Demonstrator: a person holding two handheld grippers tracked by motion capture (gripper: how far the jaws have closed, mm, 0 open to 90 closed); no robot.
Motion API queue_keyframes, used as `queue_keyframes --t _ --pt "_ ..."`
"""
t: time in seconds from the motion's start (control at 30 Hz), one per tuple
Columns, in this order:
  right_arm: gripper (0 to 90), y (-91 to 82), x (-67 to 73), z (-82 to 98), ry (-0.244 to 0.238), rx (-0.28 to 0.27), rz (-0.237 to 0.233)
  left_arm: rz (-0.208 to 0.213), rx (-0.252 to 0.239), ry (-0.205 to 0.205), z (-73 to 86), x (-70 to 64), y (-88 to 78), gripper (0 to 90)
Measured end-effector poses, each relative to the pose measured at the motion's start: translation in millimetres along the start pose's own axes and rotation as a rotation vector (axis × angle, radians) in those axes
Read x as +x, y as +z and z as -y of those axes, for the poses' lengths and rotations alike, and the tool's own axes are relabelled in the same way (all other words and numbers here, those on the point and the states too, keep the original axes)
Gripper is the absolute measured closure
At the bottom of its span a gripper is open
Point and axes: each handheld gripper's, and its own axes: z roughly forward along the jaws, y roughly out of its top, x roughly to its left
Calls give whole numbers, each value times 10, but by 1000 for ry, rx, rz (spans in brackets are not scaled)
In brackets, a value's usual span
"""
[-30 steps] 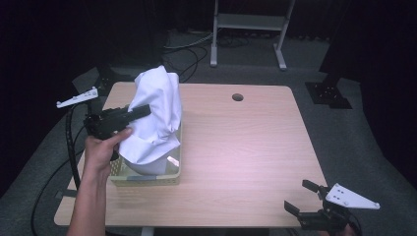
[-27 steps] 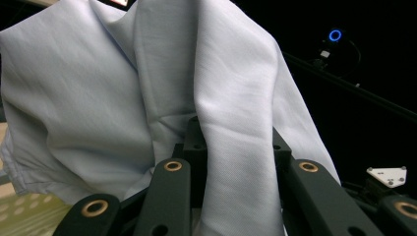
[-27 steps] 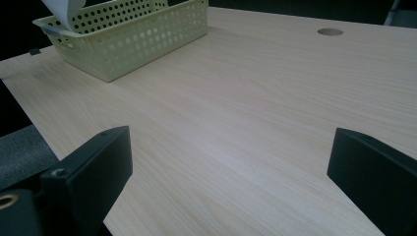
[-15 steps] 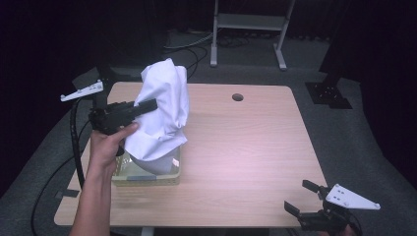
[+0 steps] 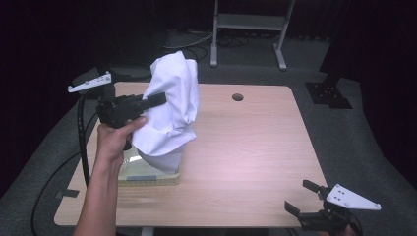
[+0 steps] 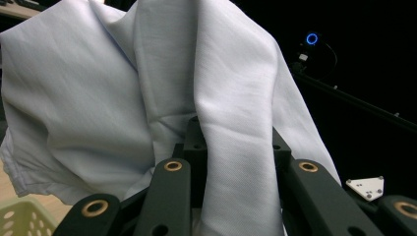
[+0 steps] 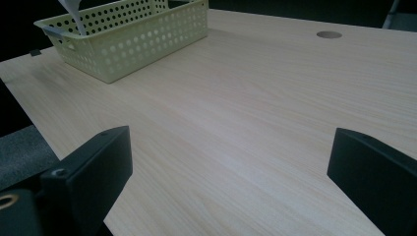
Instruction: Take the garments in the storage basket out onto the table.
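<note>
A white cloth (image 5: 172, 108) hangs from my left gripper (image 5: 158, 100), which is shut on a fold of it above the left side of the table. The cloth's lower end still dips into a pale yellow perforated basket (image 5: 147, 176). In the left gripper view the cloth (image 6: 123, 88) drapes over and between the black jaws of my left gripper (image 6: 236, 140). My right gripper (image 5: 301, 196) rests low at the table's front right corner, open with nothing between its jaws. The right gripper view has my right gripper (image 7: 231, 162) over bare wood and the basket (image 7: 133, 34) far off.
The wooden table (image 5: 246, 147) has a round cable hole (image 5: 237, 97) near its far edge. A black cable (image 5: 81, 128) trails from the left gripper down past the table's left edge. A white metal stand (image 5: 251, 19) is on the floor behind the table.
My left gripper has risen and moved slightly right with the cloth, pulling more of it up out of the basket. The right gripper has stayed in place.
</note>
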Motion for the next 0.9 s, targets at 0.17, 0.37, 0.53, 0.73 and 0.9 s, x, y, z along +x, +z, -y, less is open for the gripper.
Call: queue_keyframes --t 0.17,0.37,0.53,0.73,0.9 --pt "30 -13 -6 0 3 -3 3 16 0 -4 -10 -17 74 727" --pt "30 -12 -6 -2 2 -4 2 29 6 -5 -26 -38 166 727" --pt "30 -14 -7 -1 3 -3 4 42 16 -10 -18 -49 260 728" --pt "30 -11 -2 -5 -2 -5 1 62 25 -13 -10 -63 369 727" --pt "30 -12 2 -7 -2 -6 0 64 24 -17 -11 -68 428 727"
